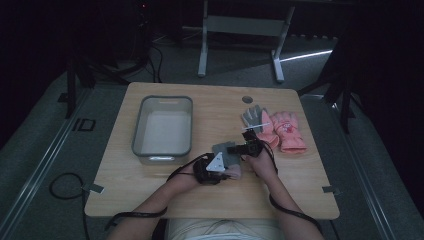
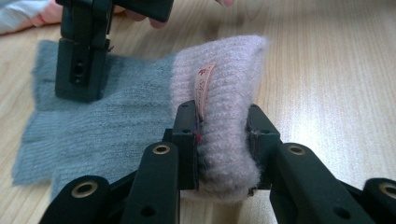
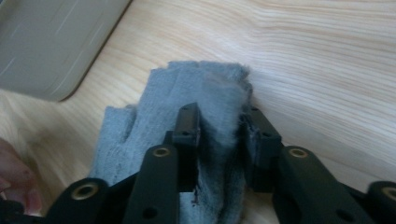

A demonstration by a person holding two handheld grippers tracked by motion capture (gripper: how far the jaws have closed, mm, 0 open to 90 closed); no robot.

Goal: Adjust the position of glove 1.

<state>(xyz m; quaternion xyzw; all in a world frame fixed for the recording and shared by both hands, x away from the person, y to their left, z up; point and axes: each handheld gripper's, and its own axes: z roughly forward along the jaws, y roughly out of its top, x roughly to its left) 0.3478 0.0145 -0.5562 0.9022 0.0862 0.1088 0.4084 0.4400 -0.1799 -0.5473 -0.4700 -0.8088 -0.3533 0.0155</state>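
A grey knit glove (image 1: 219, 148) with a pink cuff (image 1: 234, 172) lies flat on the wooden table (image 1: 150, 185) near the front middle. My left gripper (image 2: 223, 116) is shut on the pink cuff (image 2: 224, 70), which bulges between the jaws and carries a small label. My right gripper (image 3: 219, 122) is shut on the grey finger end (image 3: 196, 84) of the same glove. In the left gripper view the right gripper (image 2: 81, 70) stands on the grey fabric (image 2: 116, 126). From above, the left gripper (image 1: 227, 167) and right gripper (image 1: 231, 148) sit close together.
A grey plastic bin (image 1: 162, 127) stands empty at the left middle of the table; its corner (image 3: 46, 46) is close to the glove. Another grey glove (image 1: 252, 116) and a pair of pink gloves (image 1: 282, 131) lie at the right. A round hole (image 1: 247, 99) marks the far edge.
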